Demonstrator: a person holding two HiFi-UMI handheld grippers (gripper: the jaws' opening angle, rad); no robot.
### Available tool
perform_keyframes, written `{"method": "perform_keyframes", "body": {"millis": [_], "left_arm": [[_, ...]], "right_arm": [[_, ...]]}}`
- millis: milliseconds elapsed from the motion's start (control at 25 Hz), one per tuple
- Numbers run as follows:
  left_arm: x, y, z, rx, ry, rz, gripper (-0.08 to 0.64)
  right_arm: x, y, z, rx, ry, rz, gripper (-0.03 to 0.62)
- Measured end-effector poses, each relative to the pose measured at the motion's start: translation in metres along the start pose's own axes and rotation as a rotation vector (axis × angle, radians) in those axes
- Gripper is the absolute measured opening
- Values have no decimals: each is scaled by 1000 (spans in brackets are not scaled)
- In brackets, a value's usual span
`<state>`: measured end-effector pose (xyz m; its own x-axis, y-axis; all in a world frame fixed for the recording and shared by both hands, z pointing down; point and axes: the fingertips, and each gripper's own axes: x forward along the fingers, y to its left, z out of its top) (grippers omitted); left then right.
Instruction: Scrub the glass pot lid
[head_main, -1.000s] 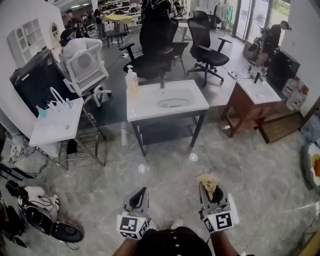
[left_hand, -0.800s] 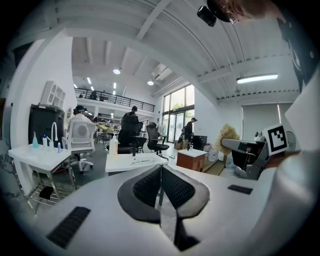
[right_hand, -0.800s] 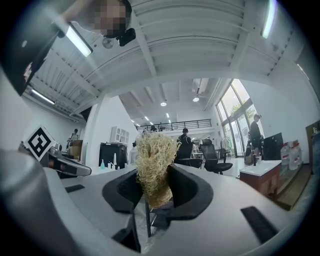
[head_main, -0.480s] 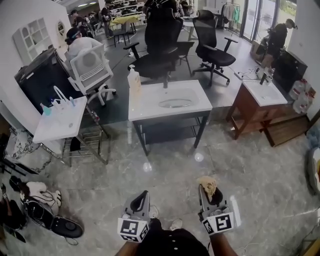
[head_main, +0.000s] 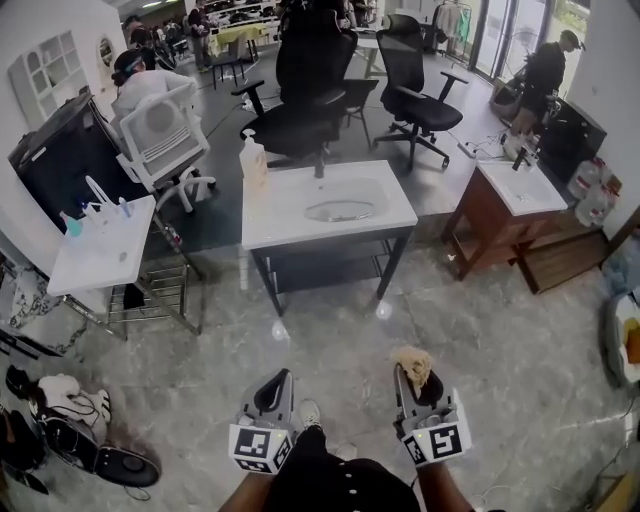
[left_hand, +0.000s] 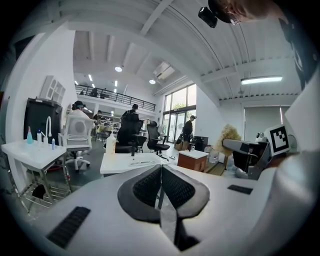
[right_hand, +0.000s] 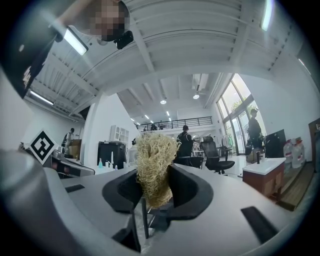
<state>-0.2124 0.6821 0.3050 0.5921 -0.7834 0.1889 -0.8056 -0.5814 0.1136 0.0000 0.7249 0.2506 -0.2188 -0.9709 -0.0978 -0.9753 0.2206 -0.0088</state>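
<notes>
On the floor, sink table (head_main: 285, 215) slightly nearer: approach only. Left gripper (head_main: 280, 380) pinched together, empty; right gripper (head_main: 413, 380) clamps scrubber (head_main: 412, 360).

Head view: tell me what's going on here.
A person stands a few steps short of the white sink table, with tongs in each hand. The right tongs are shut on a pale fibrous scrubber. The left tongs are shut and empty. What looks like the glass lid lies in the basin, untouched. Scrubbing has not started.
</notes>
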Motion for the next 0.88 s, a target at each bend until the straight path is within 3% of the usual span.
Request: {"method": "perform_keyframes", "body": {"millis": [400, 880], "left_arm": [[72, 50, 29, -6, -28, -19, 29], [116, 110, 45, 4, -24, -26, 29]], "right_arm": [[85, -22, 2, -27, 1, -17, 143], [156, -16, -6, -28, -9, -16, 143]]}}
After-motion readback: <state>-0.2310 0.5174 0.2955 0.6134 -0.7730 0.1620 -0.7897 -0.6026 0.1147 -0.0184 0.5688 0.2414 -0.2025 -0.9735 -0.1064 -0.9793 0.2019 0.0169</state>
